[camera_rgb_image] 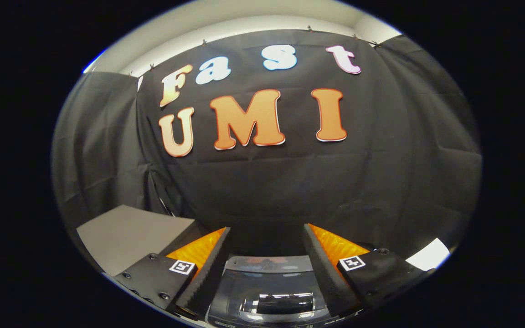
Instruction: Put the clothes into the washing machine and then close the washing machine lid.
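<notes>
- The gripper (266, 237) points forward and somewhat upward at the booth's wall (290, 182) of black cloth, with its two fingers (210, 264) rising from the 7 o'clock and 5 o'clock positions of the round view.
- The jaws stand wide apart, and nothing sits between them; both inner pads are bare and press on nothing.
- Each finger carries a small square marker (183, 267) on its outer block, near the base.
- The washing machine (267, 291) lies low at 6 o'clock, seen in the gap between the two fingers and below them.
- Its lid (275, 306) appears as a dark, glossy panel with a see-through window that reflects ceiling lights; it looks closed and flat, though the fingers and the bottom of the view cut off much of it.
- A paler strip (267, 263) runs along the machine's far edge, just ahead of the fingertips, at 6 o'clock.
- No clothes can be made out; whether any lie inside the machine cannot be told through the window's glare.
- A plain grey surface (128, 234) sits at 8 o'clock, outside the left finger and beside the machine.
- A small bright white patch (429, 255) shows at 4 o'clock, beyond the right finger.
- The cloth wall hangs in folds from 9 o'clock round to 3 o'clock, and a pale ceiling (253, 18) band curves above it at 12 o'clock.
- Small clips (309, 28) pin the cloth's top edge along that band.
</notes>
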Tool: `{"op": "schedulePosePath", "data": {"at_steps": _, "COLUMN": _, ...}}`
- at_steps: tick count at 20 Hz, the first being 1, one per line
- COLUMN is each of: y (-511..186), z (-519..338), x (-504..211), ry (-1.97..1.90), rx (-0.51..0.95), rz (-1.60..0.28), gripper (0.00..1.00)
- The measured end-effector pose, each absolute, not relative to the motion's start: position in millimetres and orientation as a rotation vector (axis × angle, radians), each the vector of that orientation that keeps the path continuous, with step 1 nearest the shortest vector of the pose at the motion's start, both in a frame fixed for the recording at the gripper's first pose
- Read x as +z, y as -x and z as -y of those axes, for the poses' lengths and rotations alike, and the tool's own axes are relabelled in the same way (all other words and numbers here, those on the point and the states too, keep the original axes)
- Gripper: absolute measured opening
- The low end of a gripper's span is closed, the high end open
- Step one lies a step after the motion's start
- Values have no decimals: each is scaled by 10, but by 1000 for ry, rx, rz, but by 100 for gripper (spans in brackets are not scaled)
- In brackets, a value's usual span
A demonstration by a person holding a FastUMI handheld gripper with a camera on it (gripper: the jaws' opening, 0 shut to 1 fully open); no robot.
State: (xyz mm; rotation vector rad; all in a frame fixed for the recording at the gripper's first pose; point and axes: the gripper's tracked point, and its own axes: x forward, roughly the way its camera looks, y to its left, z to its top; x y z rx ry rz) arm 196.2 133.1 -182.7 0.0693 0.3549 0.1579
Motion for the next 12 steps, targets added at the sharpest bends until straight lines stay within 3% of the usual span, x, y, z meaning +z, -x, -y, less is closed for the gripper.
{"op": "schedulePosePath", "data": {"at_steps": 12, "y": -1621, "z": -741, "x": -911, "ry": -23, "rx": 103, "rz": -212, "gripper": 99}}
